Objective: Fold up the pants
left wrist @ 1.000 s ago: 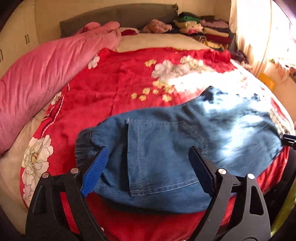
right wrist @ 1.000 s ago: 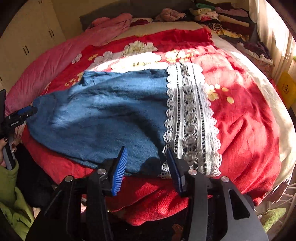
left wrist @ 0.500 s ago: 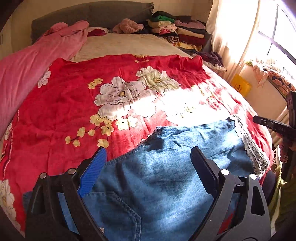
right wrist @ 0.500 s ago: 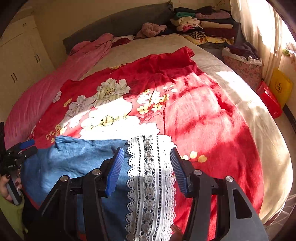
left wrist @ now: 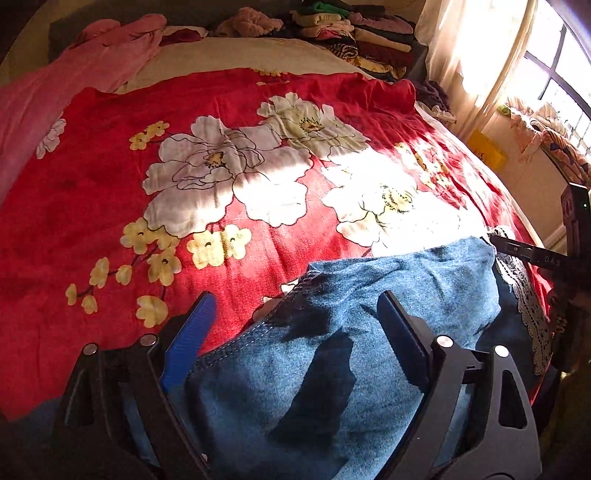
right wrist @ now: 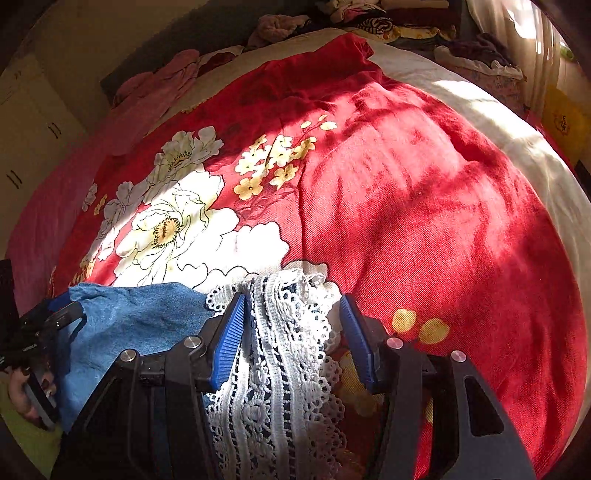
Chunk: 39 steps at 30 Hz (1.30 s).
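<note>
Blue denim pants (left wrist: 332,350) with a white lace hem (right wrist: 284,350) lie at the near edge of a bed with a red flowered blanket (left wrist: 221,147). My left gripper (left wrist: 295,332) is open, its fingers spread over the denim near the crotch seam, holding nothing. My right gripper (right wrist: 291,332) is open, its blue pads on either side of the bunched lace hem, not closed on it. The right gripper also shows at the right edge of the left wrist view (left wrist: 535,254), and the left gripper at the left edge of the right wrist view (right wrist: 40,332).
A pink quilt (left wrist: 44,92) lies along the bed's left side. Stacked folded clothes (left wrist: 362,33) sit at the head of the bed. A curtain and window (left wrist: 498,55) are at the right, with a yellow bag (left wrist: 487,151) on the floor.
Both grippers moved forward and lower over the pants. The lace hem is now bunched up between the right gripper's fingers. The denim sits closer under the left gripper.
</note>
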Available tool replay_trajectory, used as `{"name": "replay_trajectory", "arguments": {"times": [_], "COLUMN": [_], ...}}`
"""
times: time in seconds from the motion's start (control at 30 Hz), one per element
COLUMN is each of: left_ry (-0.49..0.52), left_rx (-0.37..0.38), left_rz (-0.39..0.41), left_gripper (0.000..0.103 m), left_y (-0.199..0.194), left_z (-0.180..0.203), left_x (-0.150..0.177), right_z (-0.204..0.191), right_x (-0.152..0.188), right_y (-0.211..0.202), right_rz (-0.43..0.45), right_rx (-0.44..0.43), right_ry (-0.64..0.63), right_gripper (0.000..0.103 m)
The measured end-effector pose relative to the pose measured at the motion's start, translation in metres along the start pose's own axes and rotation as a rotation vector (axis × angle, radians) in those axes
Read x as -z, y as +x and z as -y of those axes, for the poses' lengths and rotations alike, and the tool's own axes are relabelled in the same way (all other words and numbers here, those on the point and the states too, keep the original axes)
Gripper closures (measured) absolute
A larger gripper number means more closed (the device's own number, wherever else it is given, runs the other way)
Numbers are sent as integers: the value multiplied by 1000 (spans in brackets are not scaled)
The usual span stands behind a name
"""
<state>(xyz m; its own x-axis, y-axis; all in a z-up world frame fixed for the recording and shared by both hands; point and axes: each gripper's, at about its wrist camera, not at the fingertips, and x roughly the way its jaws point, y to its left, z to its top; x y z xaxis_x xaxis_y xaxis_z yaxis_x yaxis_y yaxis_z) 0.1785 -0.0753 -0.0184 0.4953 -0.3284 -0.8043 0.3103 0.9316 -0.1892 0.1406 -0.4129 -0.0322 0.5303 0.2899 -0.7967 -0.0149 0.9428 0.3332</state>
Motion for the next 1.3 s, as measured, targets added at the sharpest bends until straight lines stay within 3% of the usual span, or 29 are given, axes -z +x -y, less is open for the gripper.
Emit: {"name": "replay_trajectory", "arguments": {"times": [0.03, 0.07, 0.13, 0.17, 0.37, 0.5, 0.63, 0.8, 1.03, 1.07, 1.17, 1.23, 1.3], "left_ry": [-16, -30, -38, -39, 33, 75, 59, 46, 14, 8, -22, -40, -59], "left_rx": [22, 42, 55, 70, -4, -48, -68, -112, -97, -101, -89, -85, -97], "left_rz": [-11, -20, -19, -18, 90, 112, 104, 46, 62, 70, 122, 163, 196], "left_gripper": [44, 62, 82, 98, 99, 102, 101, 99, 92, 88, 72, 65, 50], "left_y": [4, 8, 11, 12, -15, -19, -4, 33, 32, 27, -1, -23, -45], "left_z": [0, 0, 3, 4, 19, 26, 25, 19, 12, 11, 5, -1, -9], "left_x": [1, 2, 6, 7, 0, -16, -25, -15, -13, -13, -11, -6, 5], "right_z": [0, -2, -4, -5, -19, -30, -35, -30, -18, -18, -13, -11, -15], "right_x": [1, 2, 6, 9, 14, -5, -23, -17, -13, -12, -5, 5, 20], "right_y": [-1, -1, -2, -3, -28, -44, -32, 7, 7, -2, -42, -67, -87], "right_rz": [-2, -2, 7, 11, 126, 207, 170, 82, 99, 125, 232, 270, 290], "right_rx": [-18, -33, -47, -66, -51, 0, 75, 171, 234, 254, 236, 244, 220], "right_ry": [-5, -15, -36, -40, -123, -201, -239, -264, -231, -218, -174, -158, -172], "right_gripper": [61, 66, 74, 81, 87, 87, 87, 83, 54, 44, 42, 35, 34]}}
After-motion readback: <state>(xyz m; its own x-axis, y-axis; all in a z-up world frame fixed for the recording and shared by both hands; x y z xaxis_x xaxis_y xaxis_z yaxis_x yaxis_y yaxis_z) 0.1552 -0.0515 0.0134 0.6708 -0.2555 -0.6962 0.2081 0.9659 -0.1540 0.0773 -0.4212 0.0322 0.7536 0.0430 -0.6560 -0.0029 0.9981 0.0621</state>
